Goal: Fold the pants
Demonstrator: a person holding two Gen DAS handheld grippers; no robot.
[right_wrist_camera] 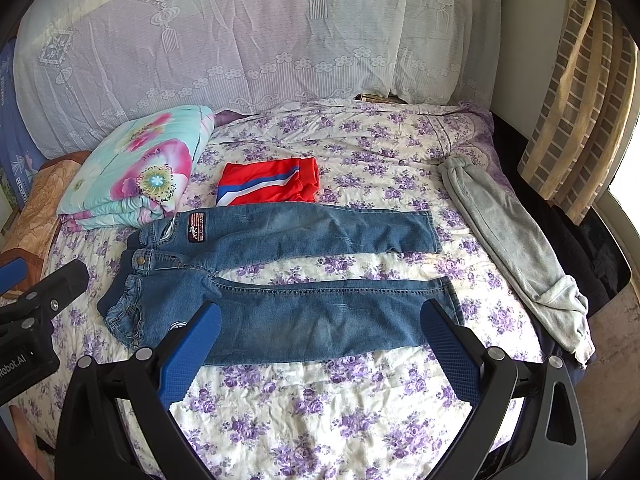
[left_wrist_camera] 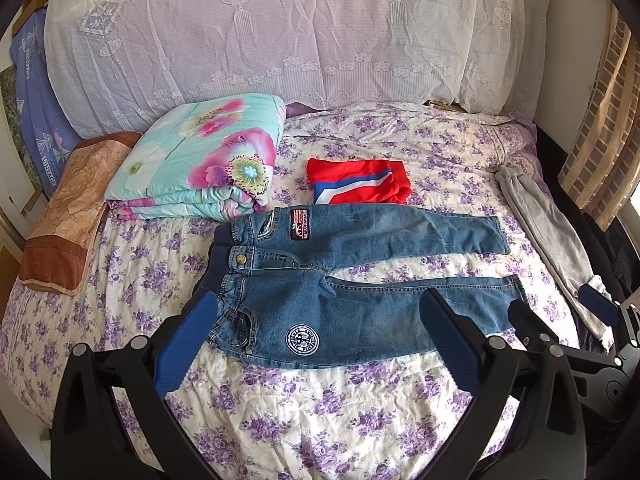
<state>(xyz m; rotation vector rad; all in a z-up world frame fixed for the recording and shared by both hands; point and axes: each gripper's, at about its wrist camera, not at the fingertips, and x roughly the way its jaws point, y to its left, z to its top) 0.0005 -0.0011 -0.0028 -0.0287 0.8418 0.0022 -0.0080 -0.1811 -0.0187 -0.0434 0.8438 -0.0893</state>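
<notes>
Covering the bed, floral sheet (left_wrist_camera: 320, 408), jeans (left_wrist_camera: 360, 316) spread flat, lace headboard drape (left_wrist_camera: 280, 32), both hand-held grippers wide open.

Bare floral bedsheet (right_wrist_camera: 320, 412) fills the lower middle of the right wrist frame, open for a gripper. The jeans (right_wrist_camera: 280, 280) span the centre. Behind them, a folded red garment (right_wrist_camera: 268, 186) touches the far leg; a folded quilt (right_wrist_camera: 136, 176) blocks the upper left; grey pants (right_wrist_camera: 516, 248) line the right edge.
</notes>
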